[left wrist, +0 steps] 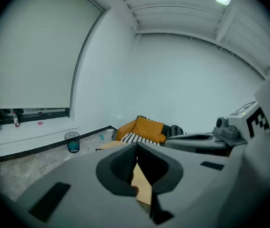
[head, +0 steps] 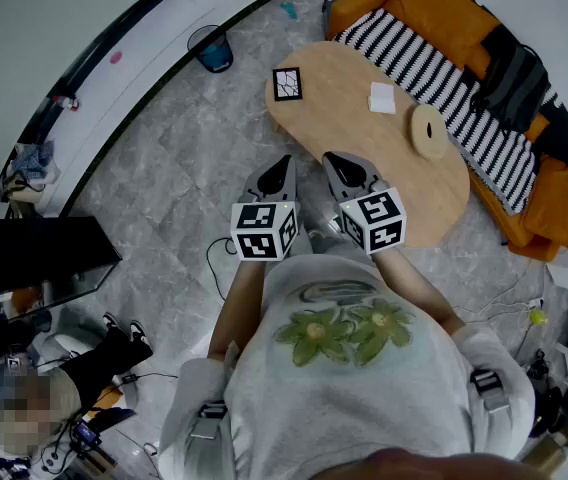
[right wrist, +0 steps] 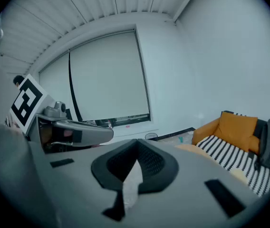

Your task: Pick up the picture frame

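- At far left end of wooden table [head: 344, 118]: picture frame [head: 287, 84], lying flat, dark border, close to the table edge.
- Left gripper [head: 283, 165] clenched on nothing; right gripper [head: 334, 160] likewise clenched, empty.
- Both side by side over the table's near edge, tipped slightly down.
- Frame roughly straight ahead of the left gripper's tips, well apart; off to the left of the right gripper's line. Left nearer.
- Outline close to square; no clear long axis to align to.
- Judged: reach not yet begun; jaws need opening first.
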Tool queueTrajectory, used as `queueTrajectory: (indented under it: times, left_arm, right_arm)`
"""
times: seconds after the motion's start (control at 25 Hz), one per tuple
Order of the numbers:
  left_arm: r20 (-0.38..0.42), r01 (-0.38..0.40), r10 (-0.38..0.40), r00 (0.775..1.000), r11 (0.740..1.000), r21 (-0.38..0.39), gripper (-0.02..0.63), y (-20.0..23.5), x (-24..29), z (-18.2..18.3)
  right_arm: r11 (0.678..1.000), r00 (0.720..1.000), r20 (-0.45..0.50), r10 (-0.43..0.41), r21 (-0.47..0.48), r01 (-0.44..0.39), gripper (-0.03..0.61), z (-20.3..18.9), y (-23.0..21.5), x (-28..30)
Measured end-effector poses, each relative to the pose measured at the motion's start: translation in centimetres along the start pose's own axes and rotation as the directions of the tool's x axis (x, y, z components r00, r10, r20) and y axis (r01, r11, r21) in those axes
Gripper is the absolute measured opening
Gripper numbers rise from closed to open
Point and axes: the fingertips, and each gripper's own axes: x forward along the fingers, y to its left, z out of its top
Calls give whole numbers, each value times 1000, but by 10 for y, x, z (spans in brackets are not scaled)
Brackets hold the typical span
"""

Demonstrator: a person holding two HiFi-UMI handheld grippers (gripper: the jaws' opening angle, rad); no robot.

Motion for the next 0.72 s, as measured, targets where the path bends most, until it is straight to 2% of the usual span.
queueTrajectory:
  times: [0.72]
  left_arm:
    - [-78, 9, -11, 997, 999, -32, 16, 93, 103, 49]
  right_arm:
    - [999, 999, -38, -31, 22, 31, 6, 44, -55, 125]
